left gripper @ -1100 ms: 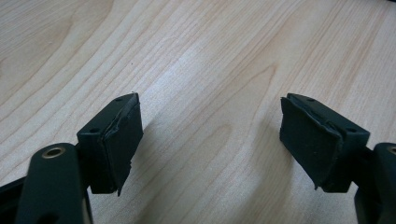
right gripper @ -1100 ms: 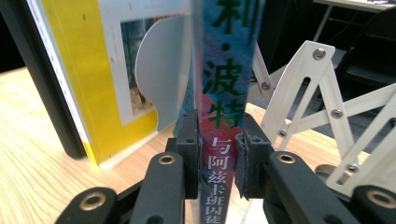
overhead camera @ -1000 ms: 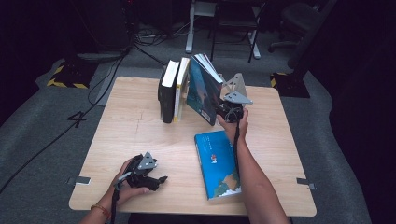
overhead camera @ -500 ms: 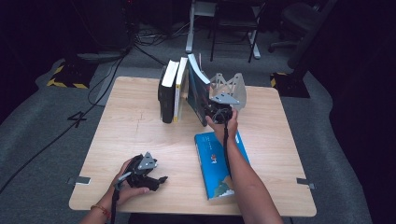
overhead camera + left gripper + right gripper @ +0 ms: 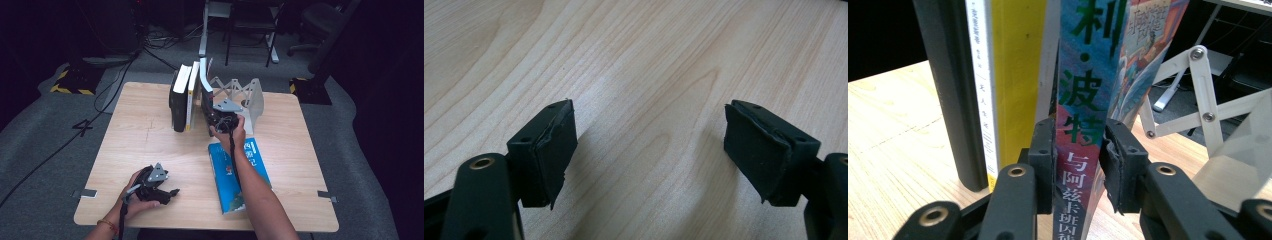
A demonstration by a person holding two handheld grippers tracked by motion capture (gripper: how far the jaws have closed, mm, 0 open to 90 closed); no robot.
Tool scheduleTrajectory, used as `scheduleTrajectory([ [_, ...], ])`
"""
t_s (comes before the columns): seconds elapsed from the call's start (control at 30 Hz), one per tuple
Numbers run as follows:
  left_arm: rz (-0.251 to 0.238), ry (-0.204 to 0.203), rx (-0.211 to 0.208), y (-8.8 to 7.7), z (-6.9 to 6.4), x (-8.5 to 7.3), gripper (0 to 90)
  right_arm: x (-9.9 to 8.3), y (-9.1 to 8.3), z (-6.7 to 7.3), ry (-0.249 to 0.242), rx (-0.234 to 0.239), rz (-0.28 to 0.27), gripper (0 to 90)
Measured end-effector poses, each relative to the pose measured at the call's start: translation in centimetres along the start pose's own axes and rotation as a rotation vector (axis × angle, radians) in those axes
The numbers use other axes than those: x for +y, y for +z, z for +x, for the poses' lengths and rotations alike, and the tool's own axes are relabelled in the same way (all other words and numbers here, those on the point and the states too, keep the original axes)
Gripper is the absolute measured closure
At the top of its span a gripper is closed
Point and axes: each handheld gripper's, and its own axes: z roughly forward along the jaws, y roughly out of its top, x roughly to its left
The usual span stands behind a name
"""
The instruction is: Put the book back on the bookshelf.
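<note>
Swung upright from its lean, a book [image 5: 1083, 125] is set against the yellow book [image 5: 1015, 75] at the table's [image 5: 150, 135] twelve o'clock. Jaws of the right gripper [image 5: 1078, 160] have just been opening, one pad barely off the spine; the left gripper [image 5: 649, 150] is held wide, empty. Released early, the book could topple toward the folding bookend [image 5: 250, 97].

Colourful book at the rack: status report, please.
Right gripper jaws easing open around the colourful book, upright beside the yellow book. Left gripper open, idle over table. Nothing in the way.

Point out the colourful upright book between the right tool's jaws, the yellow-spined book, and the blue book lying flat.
Colourful upright book [image 5: 1083, 95], right gripper view, spine.
Yellow-spined book [image 5: 1015, 65], right gripper view, spine.
Blue flat book [image 5: 227, 187], high view, front cover.
</note>
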Motion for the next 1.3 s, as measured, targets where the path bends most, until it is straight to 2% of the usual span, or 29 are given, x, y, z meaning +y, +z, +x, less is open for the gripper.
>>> scheduleTrajectory([
  [0.37, -0.002, -0.001, 0.0, 0.0, 0.0, 0.0, 21.7, 0.7, 0.2, 0.7, -0.045, 0.037, 0.015, 62.1],
  [0.53, 0.0, -0.001, 0.001, 0.0, 0.0, 0.0, 21.7, 1.1, -0.2, 0.9, -0.042, 0.061, -0.013, 59.6],
  [0.77, 0.0, -0.001, 0.001, 0.0, 0.0, 0.0, 21.7, 1.1, -0.2, 1.0, -0.052, 0.069, 0.0, 57.3],
  [1.0, 0.0, 0.0, 0.001, 0.0, 0.0, 0.0, 21.7, 1.1, -0.3, 1.1, -0.065, 0.092, 0.019, 48.4],
  [1.17, 0.0, -0.001, 0.001, 0.0, 0.0, 0.0, 21.7, 1.2, -0.6, 1.1, -0.088, 0.105, 0.034, 44.9],
  [1.3, 0.0, 0.0, 0.0, 0.0, 0.0, 0.0, 21.6, 1.1, -1.1, 0.8, -0.084, 0.114, 0.042, 41.7],
])
